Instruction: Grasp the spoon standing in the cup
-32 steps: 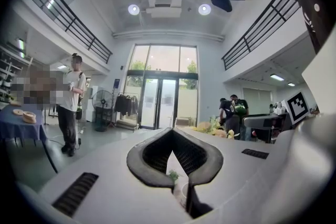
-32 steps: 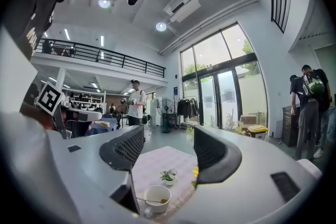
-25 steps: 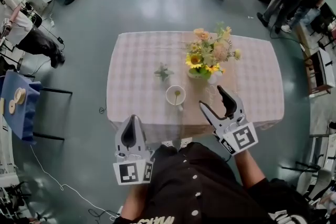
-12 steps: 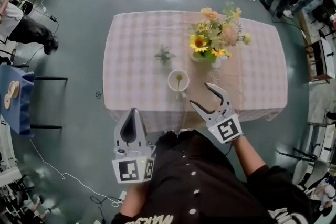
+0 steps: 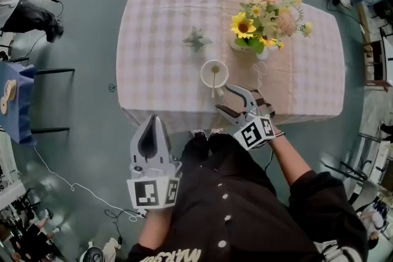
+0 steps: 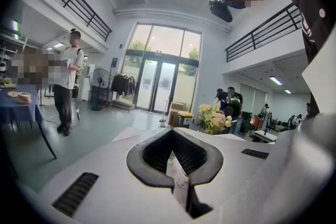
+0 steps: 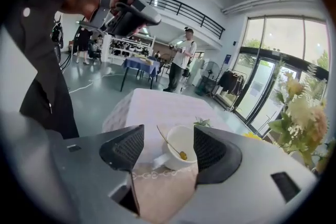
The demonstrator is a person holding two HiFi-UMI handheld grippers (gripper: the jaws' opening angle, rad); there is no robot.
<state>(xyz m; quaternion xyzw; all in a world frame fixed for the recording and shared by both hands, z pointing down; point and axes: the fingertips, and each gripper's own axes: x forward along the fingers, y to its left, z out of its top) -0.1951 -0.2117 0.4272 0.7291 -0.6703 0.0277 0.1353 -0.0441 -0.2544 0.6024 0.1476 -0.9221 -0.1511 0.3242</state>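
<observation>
White cup [image 7: 187, 137] holds a spoon [image 7: 168, 141] (leaning, gold-tipped).

A pink checked tablecloth [image 5: 159, 40] is covering the table and hanging over its edges. A vase of mixed flowers [image 5: 267, 15] is standing toward the cloth's far right. A small green sprig [image 5: 196, 40] is lying nearer the middle, apart from the vase. A blue table [image 5: 15, 113] is sitting off to the left on the grey floor. In the left gripper view, a person in a white shirt [image 6: 67, 86] is standing beside a floor fan [image 6: 97, 84].
</observation>
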